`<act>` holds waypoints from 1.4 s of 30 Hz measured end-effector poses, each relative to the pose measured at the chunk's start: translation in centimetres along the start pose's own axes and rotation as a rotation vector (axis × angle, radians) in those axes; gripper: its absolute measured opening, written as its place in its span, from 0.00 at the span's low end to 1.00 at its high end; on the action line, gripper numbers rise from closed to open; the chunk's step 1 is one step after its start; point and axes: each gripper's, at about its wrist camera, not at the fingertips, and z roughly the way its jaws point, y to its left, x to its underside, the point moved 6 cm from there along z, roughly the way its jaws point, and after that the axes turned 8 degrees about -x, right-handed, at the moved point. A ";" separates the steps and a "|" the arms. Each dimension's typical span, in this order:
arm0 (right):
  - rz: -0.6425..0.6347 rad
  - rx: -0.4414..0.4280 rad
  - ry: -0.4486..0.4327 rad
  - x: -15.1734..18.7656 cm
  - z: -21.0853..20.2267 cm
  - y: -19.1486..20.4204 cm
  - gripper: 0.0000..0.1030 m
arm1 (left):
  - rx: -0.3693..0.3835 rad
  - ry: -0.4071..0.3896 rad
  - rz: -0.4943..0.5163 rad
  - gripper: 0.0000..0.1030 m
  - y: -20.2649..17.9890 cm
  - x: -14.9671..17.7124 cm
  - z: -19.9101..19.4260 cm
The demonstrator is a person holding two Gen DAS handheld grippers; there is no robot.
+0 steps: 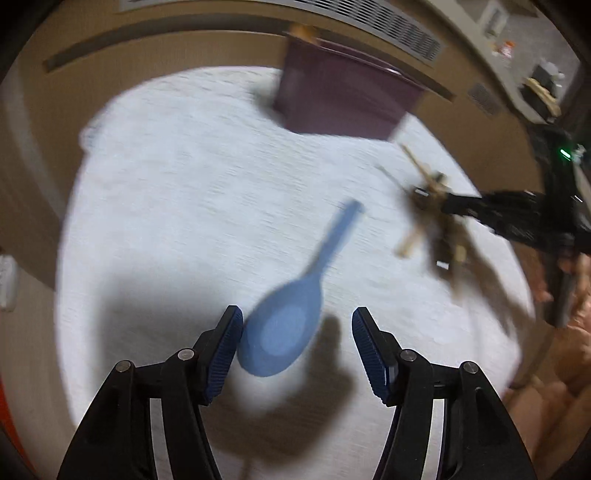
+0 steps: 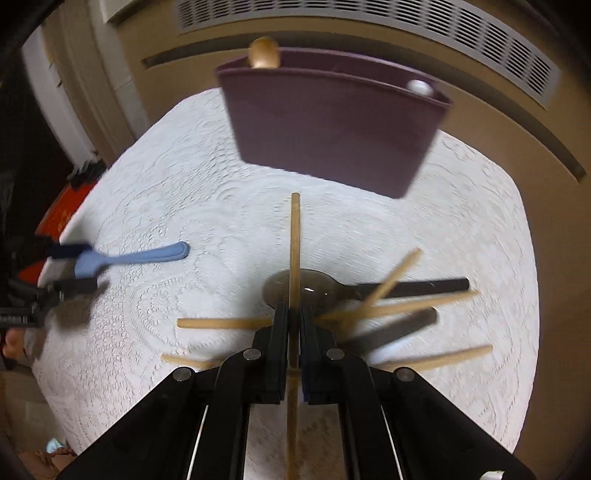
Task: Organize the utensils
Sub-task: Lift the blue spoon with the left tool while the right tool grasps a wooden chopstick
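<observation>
A blue plastic spoon (image 1: 291, 317) lies on the white tablecloth, its bowl between the fingers of my left gripper (image 1: 297, 341), which is open around it; the bowl touches the left pad. The spoon also shows in the right wrist view (image 2: 140, 256). My right gripper (image 2: 294, 325) is shut on a wooden chopstick (image 2: 294, 236) that points forward toward the purple utensil holder (image 2: 328, 129). The holder (image 1: 340, 99) stands at the table's far side with a wooden handle (image 2: 263, 53) in it.
Under my right gripper lie several wooden chopsticks (image 2: 413, 304) and a dark spoon (image 2: 317, 290) with a black handle, crossed in a pile on the white lace tablecloth (image 2: 184, 184). The table's edge curves round. A wall vent (image 2: 369, 22) is behind.
</observation>
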 end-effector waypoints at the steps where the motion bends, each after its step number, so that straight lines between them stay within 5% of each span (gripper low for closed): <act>1: 0.005 -0.008 -0.005 -0.1 -0.1 -0.1 0.05 | 0.024 0.014 0.029 0.60 -1.0 0.2 -0.1; 8: 0.011 -0.068 -0.030 0.4 -1.0 0.9 0.05 | -0.109 -0.001 0.279 0.55 -4.9 -2.4 -0.4; 15: 0.020 -0.121 -0.045 0.6 -1.3 1.4 0.05 | -0.181 0.153 0.303 0.21 -4.7 -5.3 4.9; 22: -0.016 -0.135 -0.045 1.5 -1.6 1.2 0.05 | -0.199 0.231 0.281 0.18 -4.9 -6.4 6.2; 24: -0.062 -0.127 -0.052 0.9 -1.5 1.5 0.11 | -0.218 0.197 0.285 0.11 -5.2 -6.3 6.0; 29: -0.065 -0.025 -0.041 -0.4 -0.3 0.3 0.24 | -0.210 0.019 0.184 0.09 -6.0 -6.1 4.6; 35: 0.017 -0.014 -0.019 -0.3 1.0 -1.9 0.24 | -0.161 -0.180 -0.052 0.09 -4.7 -5.8 1.9; 40: 0.046 0.020 -0.021 -0.4 1.7 -3.1 0.24 | -0.107 -0.231 -0.144 0.09 -5.0 -5.4 0.6; 42: 0.042 0.002 -0.017 -0.2 1.4 -3.0 0.11 | -0.099 -0.245 -0.152 0.09 -5.3 -5.4 -0.1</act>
